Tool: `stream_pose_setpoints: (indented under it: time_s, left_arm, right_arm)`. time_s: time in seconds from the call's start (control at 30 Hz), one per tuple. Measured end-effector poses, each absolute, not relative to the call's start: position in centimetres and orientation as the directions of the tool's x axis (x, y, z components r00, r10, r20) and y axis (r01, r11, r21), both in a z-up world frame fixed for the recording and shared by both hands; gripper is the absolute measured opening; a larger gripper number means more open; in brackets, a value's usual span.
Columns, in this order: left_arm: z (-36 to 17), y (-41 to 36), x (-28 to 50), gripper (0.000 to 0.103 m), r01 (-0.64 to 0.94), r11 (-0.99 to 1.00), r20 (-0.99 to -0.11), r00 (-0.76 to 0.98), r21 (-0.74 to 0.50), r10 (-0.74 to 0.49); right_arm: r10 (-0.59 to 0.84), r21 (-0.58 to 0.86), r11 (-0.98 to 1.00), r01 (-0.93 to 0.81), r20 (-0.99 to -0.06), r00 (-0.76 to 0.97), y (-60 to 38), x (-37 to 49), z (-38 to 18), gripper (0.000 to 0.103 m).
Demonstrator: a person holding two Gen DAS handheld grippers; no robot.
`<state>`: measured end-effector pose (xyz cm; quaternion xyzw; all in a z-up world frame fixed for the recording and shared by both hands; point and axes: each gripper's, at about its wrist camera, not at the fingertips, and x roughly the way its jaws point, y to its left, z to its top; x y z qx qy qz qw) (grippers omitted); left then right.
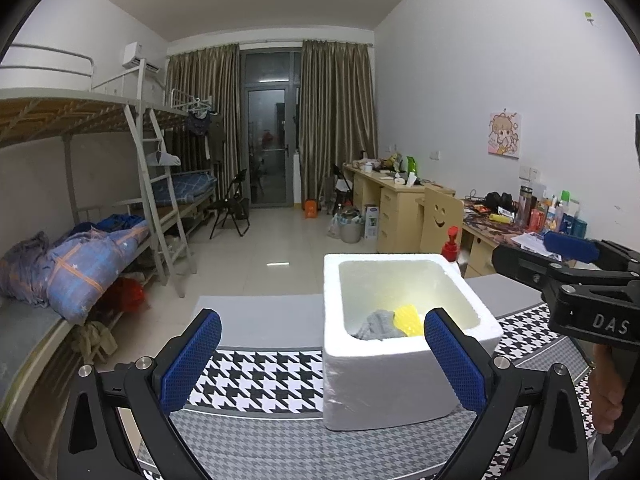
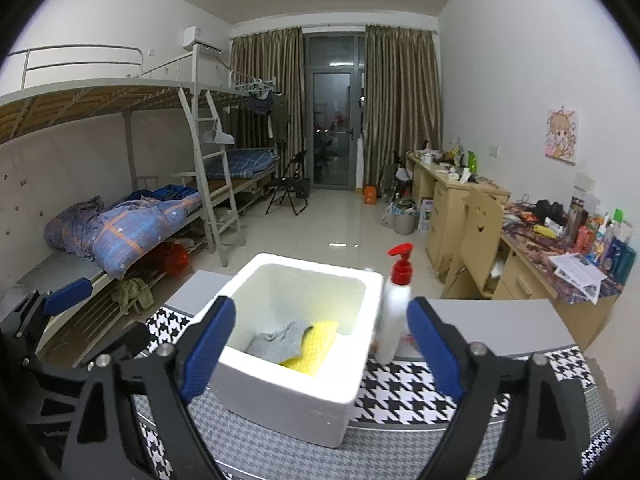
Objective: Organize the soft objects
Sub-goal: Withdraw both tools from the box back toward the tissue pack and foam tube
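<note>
Hovering, both tongs released | grey cloth and yellow sponge ahead in my foam box | limp, light; I'd pinch a raised fold

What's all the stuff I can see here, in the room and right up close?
Foam box: one, white, on the houndstooth cloth.
Rag: one, grey, inside box.
Sponge cloth: one, yellow, inside box beside rag.
Pump bottle: one, white with red pump, right of box.
Bunk beds: grey frames, left wall.
Desks: tan, right wall.
Curtains: brown, far end.
Left gripper: blue pads, open, empty.
Right gripper: blue pads, open, empty.
</note>
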<state>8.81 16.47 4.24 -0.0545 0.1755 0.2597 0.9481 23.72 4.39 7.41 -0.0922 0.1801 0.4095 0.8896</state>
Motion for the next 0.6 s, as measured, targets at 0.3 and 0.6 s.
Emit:
stream_pose_setpoints:
  time_s: [0.3, 0.6]
  left_arm:
    - [4.7, 14.9, 8.4, 0.102, -0.495, 0.869, -0.348, 0.817, -0.013, 0.46]
    - [4.8, 13.3, 7.9, 0.102, -0.464, 0.886, -0.336, 0.836, -0.013, 0.433]
  right_arm:
    - [0.704, -0.015, 0.645, -0.764, -0.377, 0.601, 2.5, 23.2, 7.7, 0.094]
    - [0.698, -0.014, 0.66, -0.751, -0.359, 0.62, 0.3, 22.3, 7.4, 0.094]
